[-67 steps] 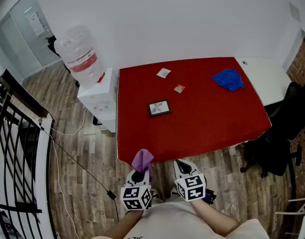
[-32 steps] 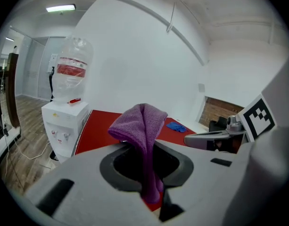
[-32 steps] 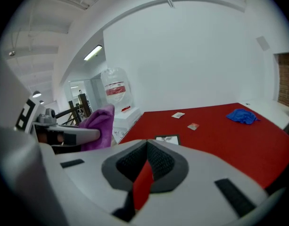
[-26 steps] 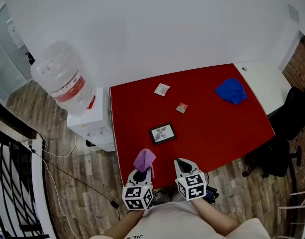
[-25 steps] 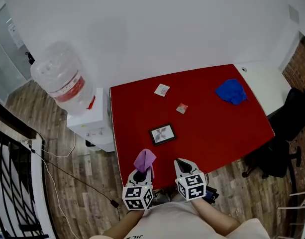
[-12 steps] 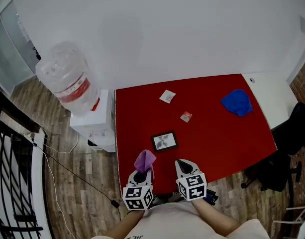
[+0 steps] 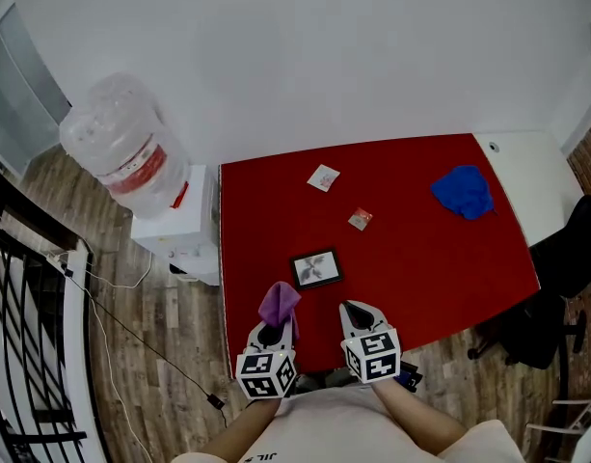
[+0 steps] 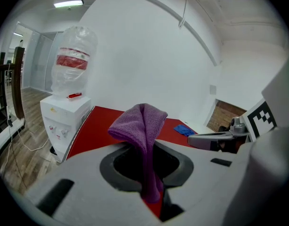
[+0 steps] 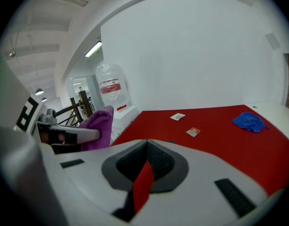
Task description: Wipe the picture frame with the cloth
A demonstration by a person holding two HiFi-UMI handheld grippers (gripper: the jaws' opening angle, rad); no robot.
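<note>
On red surface point(image 7: 430, 249), near its front-left corner, lying flat: picture frame point(image 7: 316, 268), untouched. Just short of it, purple cloth point(image 7: 278, 302) clamped in left gripper point(image 7: 272, 328), held off the frame. Right gripper point(image 7: 359, 314) alongside, jaws together, nothing btwn. Wiping not begun, prob.; left to do: bring cloth down, rub frame.

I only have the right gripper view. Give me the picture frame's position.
Observer: In the head view the picture frame lies flat on the red table, just ahead of both grippers and near the table's front edge.
Operator: Confirm the left gripper's grip.
Observer: In the left gripper view, the left gripper has its jaws shut on the purple cloth, which stands up out of them.
Operator: Report any cloth contact with the frame.
Observer: None visible. In the head view the cloth's tip is just short of the frame's near left corner.
</note>
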